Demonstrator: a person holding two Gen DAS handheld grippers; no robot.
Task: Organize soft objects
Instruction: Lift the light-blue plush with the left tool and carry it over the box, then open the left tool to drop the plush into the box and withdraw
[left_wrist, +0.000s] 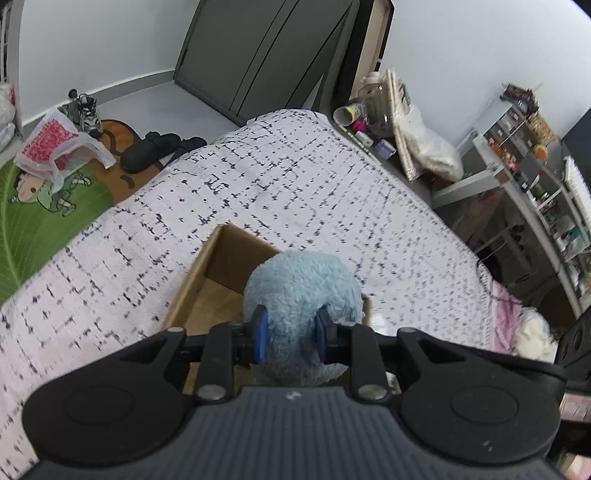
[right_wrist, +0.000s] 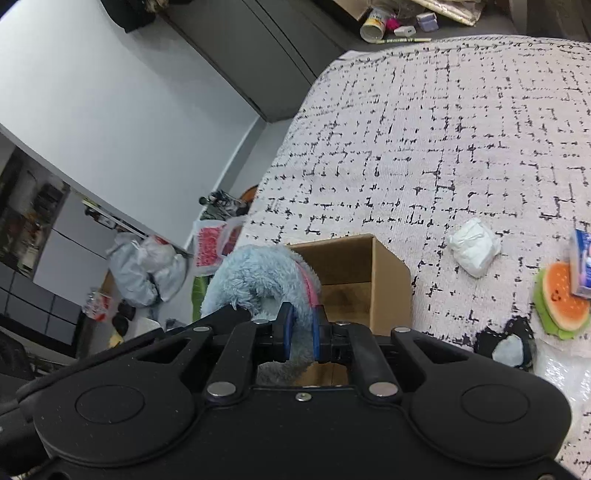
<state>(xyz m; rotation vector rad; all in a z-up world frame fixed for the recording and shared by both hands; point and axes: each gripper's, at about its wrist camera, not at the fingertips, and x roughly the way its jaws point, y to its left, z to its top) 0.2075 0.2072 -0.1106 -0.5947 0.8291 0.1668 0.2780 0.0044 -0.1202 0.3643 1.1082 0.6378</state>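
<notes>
Bedroom clutter rings a bed whose white cover (left_wrist: 295, 177) carries broken black grid lines, and right over it I've got the fluffy blue plush toy (left_wrist: 303, 288) up in the air, hanging above the open cardboard box (right_wrist: 365, 273) that sits on the cover. My left gripper (left_wrist: 291, 332) is clamped on the plush, blue pads sunk into the fur on both sides; my right gripper (right_wrist: 301, 334) is pinched tight on another part of the same toy, where a strip of pink (right_wrist: 308, 280) shows against the blue. Box is brown and plain, no print I can read on the walls I see. Out past it on the cover: a crumpled white bundle (right_wrist: 474, 251), a burger-shaped plush (right_wrist: 561, 306) with orange bun and green edge, a blue-and-white carton (right_wrist: 581, 266) leaning on it, lettering too blurred to read, and a black-and-white soft thing (right_wrist: 508, 349). Down on the floor, a green cartoon mat (left_wrist: 44, 206) and a plastic bag with a red pattern (left_wrist: 51, 144).
</notes>
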